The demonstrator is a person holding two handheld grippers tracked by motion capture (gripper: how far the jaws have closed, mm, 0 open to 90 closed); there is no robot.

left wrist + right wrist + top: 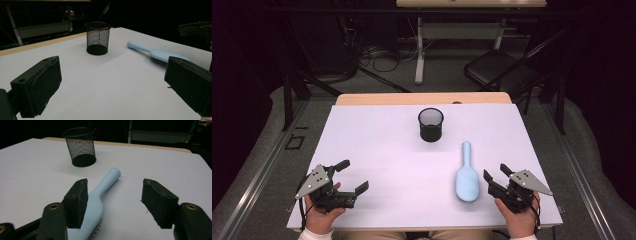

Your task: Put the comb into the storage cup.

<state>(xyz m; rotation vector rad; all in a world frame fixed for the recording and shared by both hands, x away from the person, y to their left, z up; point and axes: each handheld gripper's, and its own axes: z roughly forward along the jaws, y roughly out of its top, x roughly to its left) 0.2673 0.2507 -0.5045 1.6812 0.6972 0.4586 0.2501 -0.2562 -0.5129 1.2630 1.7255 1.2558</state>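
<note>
Blue hairbrush (467,179) bristles-down on table (377,150), right gripper (495,176) just beside, agape, left gripper (352,176) wide, empty

A pale blue plastic hairbrush (467,178) lies flat, bristles down, towards the desk's (377,150) near right corner — its handle pointing at the far edge.

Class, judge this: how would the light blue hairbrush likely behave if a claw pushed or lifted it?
The hairbrush looks like stiff plastic, so probably rigid and light. Lying bristles-down, it would likely slide, not roll. Its smooth handle may be slippery.
</note>
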